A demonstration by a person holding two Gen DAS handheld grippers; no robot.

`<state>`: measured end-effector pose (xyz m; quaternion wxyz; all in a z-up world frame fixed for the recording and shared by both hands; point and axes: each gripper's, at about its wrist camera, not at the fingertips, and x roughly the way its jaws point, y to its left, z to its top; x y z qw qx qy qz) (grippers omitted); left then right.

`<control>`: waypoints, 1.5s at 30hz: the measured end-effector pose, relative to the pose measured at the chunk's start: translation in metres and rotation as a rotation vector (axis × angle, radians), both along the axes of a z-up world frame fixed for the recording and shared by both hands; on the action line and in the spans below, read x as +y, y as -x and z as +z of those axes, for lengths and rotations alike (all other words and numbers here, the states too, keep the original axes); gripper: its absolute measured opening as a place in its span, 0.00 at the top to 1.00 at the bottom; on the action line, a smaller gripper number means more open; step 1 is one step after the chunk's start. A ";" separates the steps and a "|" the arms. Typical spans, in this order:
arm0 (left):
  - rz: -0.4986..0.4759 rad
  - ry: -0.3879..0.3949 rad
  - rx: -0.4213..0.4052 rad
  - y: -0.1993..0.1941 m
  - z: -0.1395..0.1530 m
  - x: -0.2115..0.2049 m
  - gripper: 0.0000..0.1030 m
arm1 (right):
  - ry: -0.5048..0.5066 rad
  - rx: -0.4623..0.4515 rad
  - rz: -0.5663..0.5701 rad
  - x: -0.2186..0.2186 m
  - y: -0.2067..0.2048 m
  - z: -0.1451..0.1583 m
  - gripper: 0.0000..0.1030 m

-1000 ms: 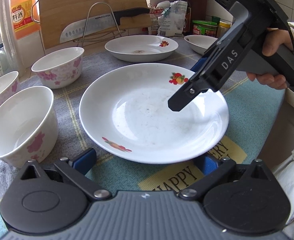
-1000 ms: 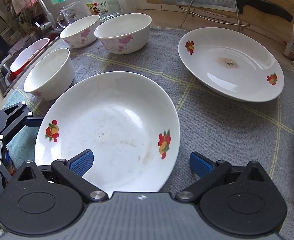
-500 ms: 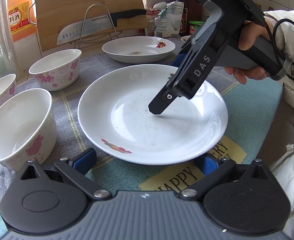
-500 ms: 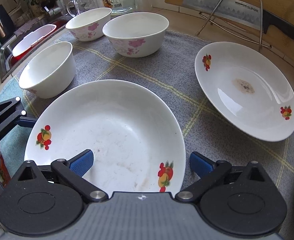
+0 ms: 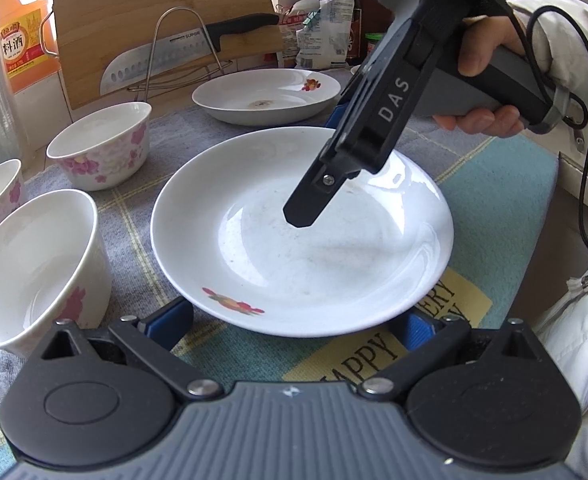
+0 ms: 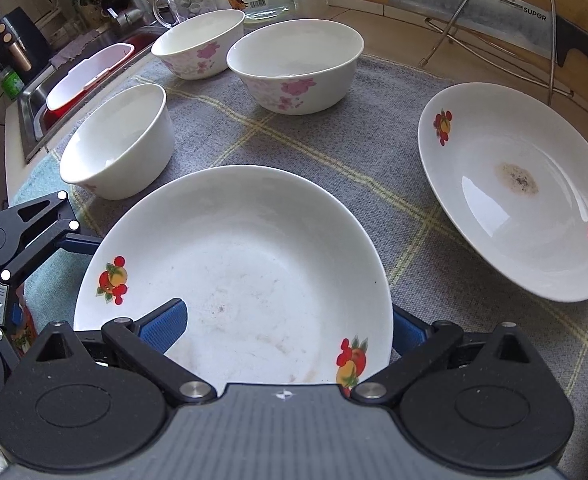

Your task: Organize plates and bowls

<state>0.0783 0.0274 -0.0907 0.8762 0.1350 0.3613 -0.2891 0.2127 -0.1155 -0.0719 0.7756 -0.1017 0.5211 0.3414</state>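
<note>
Your right gripper (image 6: 286, 328) straddles the near plate's (image 6: 234, 264) rim, one finger over the well and one outside, jaws wide and gripping nothing, seemingly set to pinch and lift. Your left gripper (image 5: 294, 326), equally wide, waits at the opposite rim, empty. The plate lies flat on the mat (image 6: 354, 140); a second plate (image 6: 514, 184) and three bowls (image 6: 294, 64) stand apart, unstacked.

Glossy white glazed ceramic plate (image 6: 254, 240) on a matt grey woven cloth mat (image 6: 374, 140); wooden cutting board (image 5: 154, 12) behind.
</note>
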 end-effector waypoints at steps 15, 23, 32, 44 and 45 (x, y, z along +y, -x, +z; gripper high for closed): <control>-0.022 -0.019 0.003 -0.003 0.001 -0.003 0.01 | -0.049 0.071 0.026 -0.002 -0.011 0.002 0.00; -0.042 -0.030 -0.010 -0.001 0.002 -0.006 0.01 | -0.068 0.102 0.040 -0.003 -0.018 0.002 0.00; -0.045 -0.031 -0.006 -0.001 0.002 -0.006 0.01 | -0.087 0.131 0.051 -0.006 -0.022 0.003 0.00; -0.048 -0.035 -0.005 -0.002 0.002 -0.006 0.01 | -0.113 0.154 0.042 -0.007 -0.030 0.006 0.00; -0.048 -0.035 -0.005 -0.002 0.002 -0.005 0.01 | -0.114 0.156 0.041 -0.007 -0.030 0.006 0.00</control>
